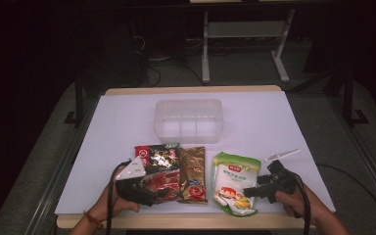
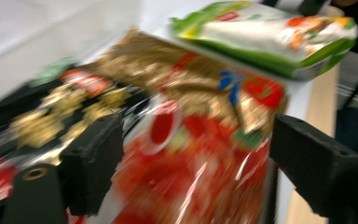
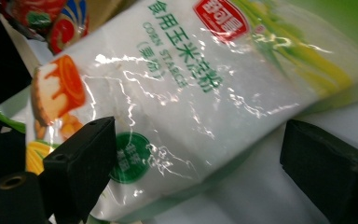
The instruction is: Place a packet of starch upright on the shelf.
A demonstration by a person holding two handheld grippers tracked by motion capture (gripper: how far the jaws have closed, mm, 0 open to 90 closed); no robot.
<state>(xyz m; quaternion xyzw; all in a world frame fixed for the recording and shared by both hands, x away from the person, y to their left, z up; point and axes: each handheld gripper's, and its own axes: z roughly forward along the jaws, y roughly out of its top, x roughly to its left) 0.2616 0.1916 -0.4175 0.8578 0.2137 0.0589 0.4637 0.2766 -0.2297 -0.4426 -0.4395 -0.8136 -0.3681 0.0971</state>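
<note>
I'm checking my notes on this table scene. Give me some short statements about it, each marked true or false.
1. The clear plastic bin holds a packet. False: it is empty.
2. The right gripper points at the white and green corn starch bag. True.
3. The left gripper has its jaws clamped shut with nothing between them. False: they stand open over the red packet.
4. The gold packet lies between the red packet and the corn starch bag. True.

Dark room; grey floor; white desk frame behind table.
</note>
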